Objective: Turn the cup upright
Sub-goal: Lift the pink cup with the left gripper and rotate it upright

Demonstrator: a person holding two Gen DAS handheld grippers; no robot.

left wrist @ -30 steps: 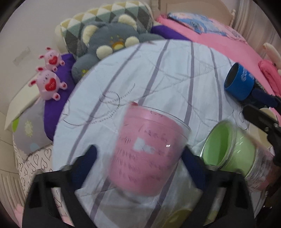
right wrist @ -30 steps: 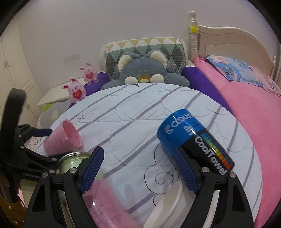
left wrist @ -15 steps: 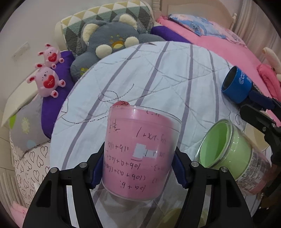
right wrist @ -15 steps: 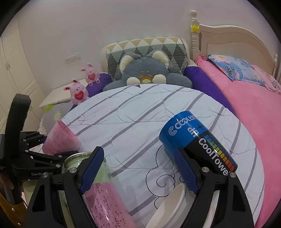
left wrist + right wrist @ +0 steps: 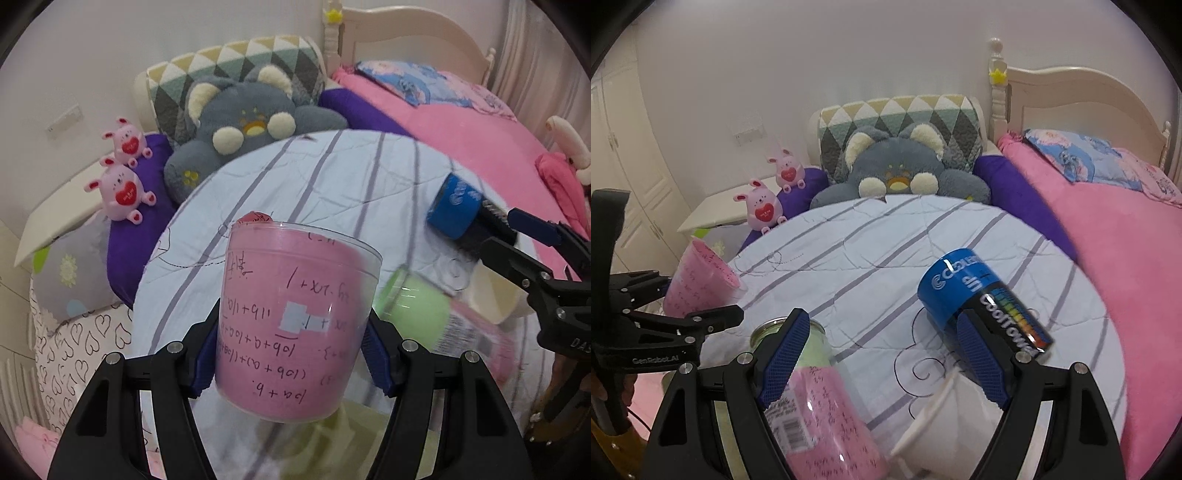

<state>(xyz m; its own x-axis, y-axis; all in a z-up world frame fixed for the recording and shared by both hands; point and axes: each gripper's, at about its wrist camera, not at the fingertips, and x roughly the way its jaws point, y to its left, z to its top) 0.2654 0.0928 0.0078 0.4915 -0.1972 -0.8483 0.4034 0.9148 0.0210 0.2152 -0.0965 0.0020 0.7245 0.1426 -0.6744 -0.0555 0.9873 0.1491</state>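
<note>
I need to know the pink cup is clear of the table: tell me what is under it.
Under the pink cup, gripped by the left gripper, only striped quilt and a blurred yellow-green patch show. Its base hides whatever lies directly beneath.

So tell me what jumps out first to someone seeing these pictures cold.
The pink cup with handwritten sums fills the left wrist view, clamped between the left gripper's blue pads. Behind it, a grey bear plush leans over the striped round quilt. A blue CoolTower can lies on its side just ahead of the open right gripper.

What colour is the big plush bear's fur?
Dark grey with cream ears and paws; the big plush bear shows best in the right wrist view.
</note>
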